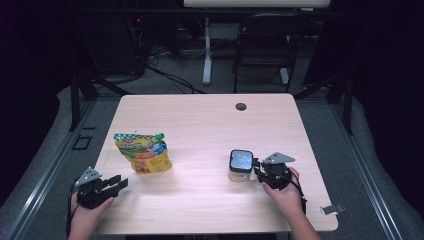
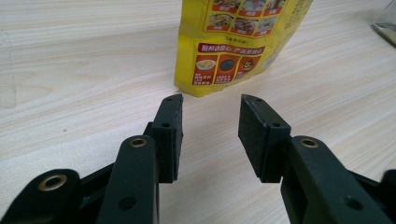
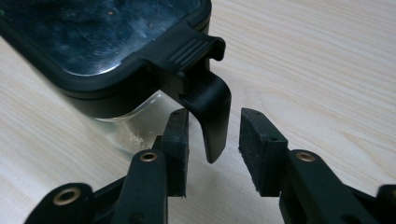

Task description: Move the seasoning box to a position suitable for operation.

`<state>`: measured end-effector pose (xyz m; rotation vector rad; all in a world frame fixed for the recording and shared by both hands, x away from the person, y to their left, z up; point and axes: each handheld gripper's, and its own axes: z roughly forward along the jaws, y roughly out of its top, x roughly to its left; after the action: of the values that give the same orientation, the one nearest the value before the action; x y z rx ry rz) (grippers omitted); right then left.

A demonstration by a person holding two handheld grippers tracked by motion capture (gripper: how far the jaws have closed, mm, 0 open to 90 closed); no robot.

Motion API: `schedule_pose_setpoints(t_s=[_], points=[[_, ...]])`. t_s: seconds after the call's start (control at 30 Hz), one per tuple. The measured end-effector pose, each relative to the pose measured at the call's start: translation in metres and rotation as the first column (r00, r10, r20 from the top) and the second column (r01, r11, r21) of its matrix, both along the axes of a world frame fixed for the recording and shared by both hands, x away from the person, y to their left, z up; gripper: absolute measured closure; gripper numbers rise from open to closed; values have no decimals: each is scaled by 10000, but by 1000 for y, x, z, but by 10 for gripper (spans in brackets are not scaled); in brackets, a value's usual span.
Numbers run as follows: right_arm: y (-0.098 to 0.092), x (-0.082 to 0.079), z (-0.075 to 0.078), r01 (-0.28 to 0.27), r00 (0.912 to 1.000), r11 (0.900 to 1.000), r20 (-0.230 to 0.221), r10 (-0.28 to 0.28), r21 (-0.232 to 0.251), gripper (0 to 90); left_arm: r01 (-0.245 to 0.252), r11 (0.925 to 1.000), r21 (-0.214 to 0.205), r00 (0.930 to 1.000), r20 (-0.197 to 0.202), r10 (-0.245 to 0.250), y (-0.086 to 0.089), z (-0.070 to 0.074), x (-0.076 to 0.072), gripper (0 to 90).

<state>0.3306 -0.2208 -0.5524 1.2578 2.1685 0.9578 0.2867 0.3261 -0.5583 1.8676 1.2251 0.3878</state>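
On the pale wooden table point(image 1: 200, 125) two things stand well apart: a yellow stand-up pouch point(image 1: 144, 153) with a green cap toward the left, and a clear container point(image 1: 240, 165) with a dark lid toward the right. The person's hands come in from the near edge, one gripper in each.

The left gripper point(image 1: 119, 184) rests low near the table's front left corner, its jaws pointing toward the pouch. From the left gripper view point(image 2: 211, 133) the two black pads stand parted with bare wood between them, and the pouch point(image 2: 238, 42) stands upright a little way beyond the tips, its printed panels of food pictures facing the jaws. Nothing is gripped on that side; the pads are clear of the pouch.

The right gripper point(image 1: 258, 167) sits just beside the container, on its right side, with the right hand point(image 1: 286, 194) behind it. In the right gripper view point(image 3: 214, 133) the container's dark lid point(image 3: 102, 37) looms close at the upper left, and a black latch flap point(image 3: 211, 112) hangs down from the lid's edge into the gap between the jaws. The left pad looks to be right against the flap or nearly so; the other pad stands off from it with table showing in between. So the jaws are parted around the latch without pinching it. Below the lid the clear wall point(image 3: 135, 126) of the container shows a few pale crumbs inside.

A small grey clip-like piece point(image 1: 332, 209) lies near the table's front right corner.
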Motion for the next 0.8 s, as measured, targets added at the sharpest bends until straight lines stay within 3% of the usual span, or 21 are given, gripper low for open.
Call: schedule_pose_setpoints(t_s=[0.17,0.33,0.8], points=[[5,0,-3,-97,9985,9997,541,109,-220,660,146,9999,47,9999,-52,-146,-2,0,-1,630],[7,-1,-3,-155,9969,9992,763,183,-372,713,197,9998,39,9996,-207,-196,-2,-1,-1,637],[8,-5,-3,-138,9979,9996,629,154,-251,750,296,9993,216,9994,-171,-293,-5,-1,-1,637]])
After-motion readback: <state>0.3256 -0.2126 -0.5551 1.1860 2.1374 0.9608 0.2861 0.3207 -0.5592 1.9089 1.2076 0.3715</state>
